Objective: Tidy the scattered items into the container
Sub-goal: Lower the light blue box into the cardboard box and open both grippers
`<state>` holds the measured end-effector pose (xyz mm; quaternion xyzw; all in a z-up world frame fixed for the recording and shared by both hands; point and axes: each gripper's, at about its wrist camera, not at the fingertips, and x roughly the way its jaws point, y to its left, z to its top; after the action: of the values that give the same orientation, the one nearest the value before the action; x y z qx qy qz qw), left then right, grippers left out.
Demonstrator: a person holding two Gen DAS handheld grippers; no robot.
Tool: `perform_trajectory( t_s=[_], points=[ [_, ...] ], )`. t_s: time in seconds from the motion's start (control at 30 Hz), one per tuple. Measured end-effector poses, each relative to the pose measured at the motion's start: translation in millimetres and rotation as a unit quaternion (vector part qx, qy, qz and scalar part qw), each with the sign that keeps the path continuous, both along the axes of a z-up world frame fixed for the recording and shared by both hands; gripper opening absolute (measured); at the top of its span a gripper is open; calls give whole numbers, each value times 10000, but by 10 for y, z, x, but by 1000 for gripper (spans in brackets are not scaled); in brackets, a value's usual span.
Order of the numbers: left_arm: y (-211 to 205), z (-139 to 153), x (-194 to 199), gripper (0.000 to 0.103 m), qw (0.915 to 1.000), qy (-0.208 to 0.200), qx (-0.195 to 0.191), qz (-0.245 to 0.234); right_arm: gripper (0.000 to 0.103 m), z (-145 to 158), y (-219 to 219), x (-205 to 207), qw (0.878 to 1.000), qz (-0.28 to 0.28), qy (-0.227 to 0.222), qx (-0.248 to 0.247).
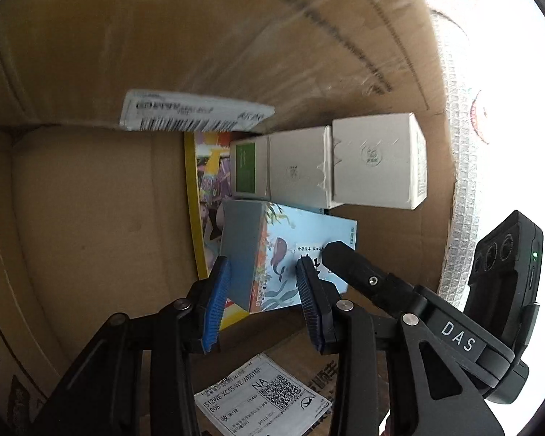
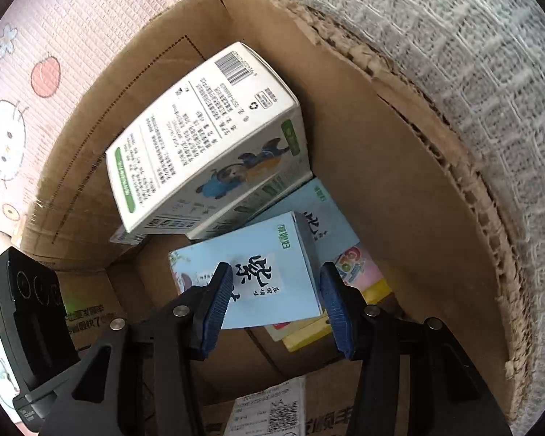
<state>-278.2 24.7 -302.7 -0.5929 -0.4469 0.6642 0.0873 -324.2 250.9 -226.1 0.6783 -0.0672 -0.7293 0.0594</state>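
Two tongs (image 1: 263, 283) (image 2: 274, 290) each clamp a blue carton (image 1: 290, 254) (image 2: 250, 276) inside the cardboard box (image 1: 91, 200)

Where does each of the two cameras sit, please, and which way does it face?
Left wrist: on the left tongs, looking down into the cardboard box; its blue pads straddle a light blue carton; the right tongs' finger intrudes.
Right wrist: on the right tongs, facing steeply down; pads around the same carton.
Shared: carton, box, white boxes.

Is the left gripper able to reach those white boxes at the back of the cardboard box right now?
Probably not: the left gripper straddles the blue box, which lies before the white boxes.
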Motion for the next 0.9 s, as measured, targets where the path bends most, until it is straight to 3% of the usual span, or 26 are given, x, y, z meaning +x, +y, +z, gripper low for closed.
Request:
perform_trajectory(
  t_s=[0.3,0.43,0.5,0.63,0.9],
  points=[
    [48,55,26,40,9999,99,-124,-53,49,307,56,188,9993,166,199,267],
    [53,56,41,40,9999,89,-122,-37,48,394,122,304,9996,31,65,279],
    [59,67,45,40,9998,101,-145,-44,27,376,126,357,9990,139,-33,415],
    [77,98,62,40,9997,167,-169,-70,26,262,125,372,9987,267,-267,334],
    [193,260,47,35,9978,504,-315,-289,26,133,230,205,9994,-32,-318,113]
  ],
)
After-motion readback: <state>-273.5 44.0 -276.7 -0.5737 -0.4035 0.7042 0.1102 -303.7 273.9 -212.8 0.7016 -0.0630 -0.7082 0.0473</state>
